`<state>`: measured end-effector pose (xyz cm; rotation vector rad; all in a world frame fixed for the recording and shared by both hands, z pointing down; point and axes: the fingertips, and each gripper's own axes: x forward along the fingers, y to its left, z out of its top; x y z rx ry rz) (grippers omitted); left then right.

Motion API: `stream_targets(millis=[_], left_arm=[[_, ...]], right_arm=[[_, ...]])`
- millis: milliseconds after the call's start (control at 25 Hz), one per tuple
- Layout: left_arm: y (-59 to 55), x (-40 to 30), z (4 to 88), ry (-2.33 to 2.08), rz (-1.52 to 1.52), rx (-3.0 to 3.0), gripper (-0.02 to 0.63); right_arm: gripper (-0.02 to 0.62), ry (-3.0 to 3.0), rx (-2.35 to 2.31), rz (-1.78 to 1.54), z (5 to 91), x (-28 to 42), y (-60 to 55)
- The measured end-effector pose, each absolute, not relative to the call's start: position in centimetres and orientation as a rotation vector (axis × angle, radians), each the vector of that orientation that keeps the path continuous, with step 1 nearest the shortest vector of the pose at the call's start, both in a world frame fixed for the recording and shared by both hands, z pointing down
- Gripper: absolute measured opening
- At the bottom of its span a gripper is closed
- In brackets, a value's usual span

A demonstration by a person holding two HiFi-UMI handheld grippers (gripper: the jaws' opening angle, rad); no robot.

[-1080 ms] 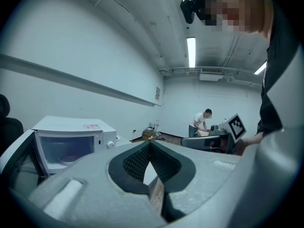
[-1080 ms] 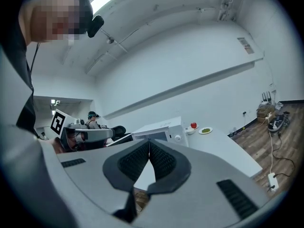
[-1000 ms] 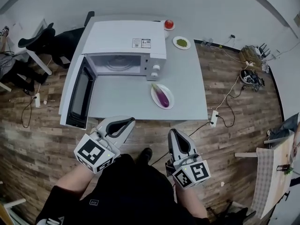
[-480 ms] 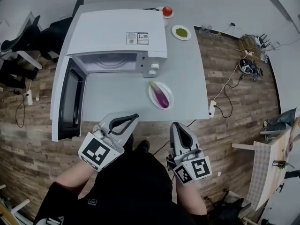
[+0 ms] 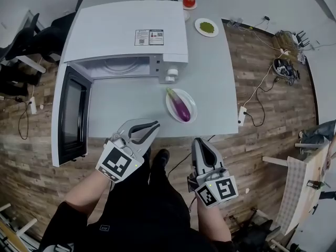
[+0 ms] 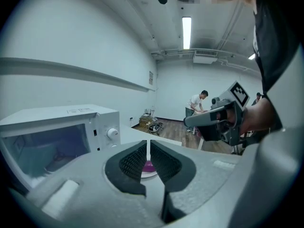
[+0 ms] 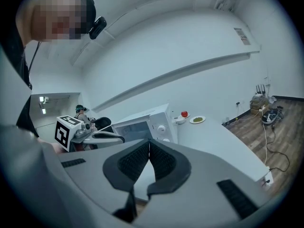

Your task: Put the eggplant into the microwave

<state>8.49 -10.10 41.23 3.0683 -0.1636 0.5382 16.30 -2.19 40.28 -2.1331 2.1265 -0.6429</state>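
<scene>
Both tongs are pressed together and empty: left gripper [image 5: 156, 124] and right gripper [image 5: 197, 140] hang short of the near edge of the table [image 5: 212, 72], off its surface. Left's own view shows its pads meeting with only a hairline slit; right's meet at the tips.

Eggplant [image 5: 179, 105] is on a white plate [image 5: 193, 102] by the table's near edge, right of middle, in front of the microwave [image 5: 131, 30] control panel. It lies ahead of both tongs, roughly between their lines. Left is angled straight at it, with purple showing through its slit [image 6: 146, 166]. Right sits more directly below the plate in the head view. Distance looks about even, left maybe a touch nearer.

Long axis runs diagonally: green stem end toward the far left, fat end toward the near right corner. That's roughly crosswise to left's heading and more in line with right's.

It looks slim, glossy dark purple and slightly curved. I'd guess it's slippery, so grip mid-body.

Microwave door [image 5: 71, 117] is swung open to the left, and the cavity [image 5: 118, 67] faces the near edge. I must spread the jaws before any grab.
</scene>
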Motion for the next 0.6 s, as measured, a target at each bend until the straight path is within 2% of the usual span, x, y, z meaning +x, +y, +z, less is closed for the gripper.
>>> stream_targets(millis=[80, 200, 600], left_arm=[[-11.0, 9.1, 43.0, -0.17, 0.576, 3.036, 0.012], [-12.1, 10.0, 45.5, -0.174, 0.624, 2.998, 0.066], [-13.2, 11.1, 50.9, -0.17, 0.799, 3.137, 0.071]], right_arm=[[0.015, 2.127, -2.124, -0.667, 41.4, 16.5, -2.6], [0.015, 2.141, -2.103, -0.686, 42.7, 16.6, -3.3], [0.015, 2.146, -2.104, -0.753, 47.3, 17.4, -4.3]])
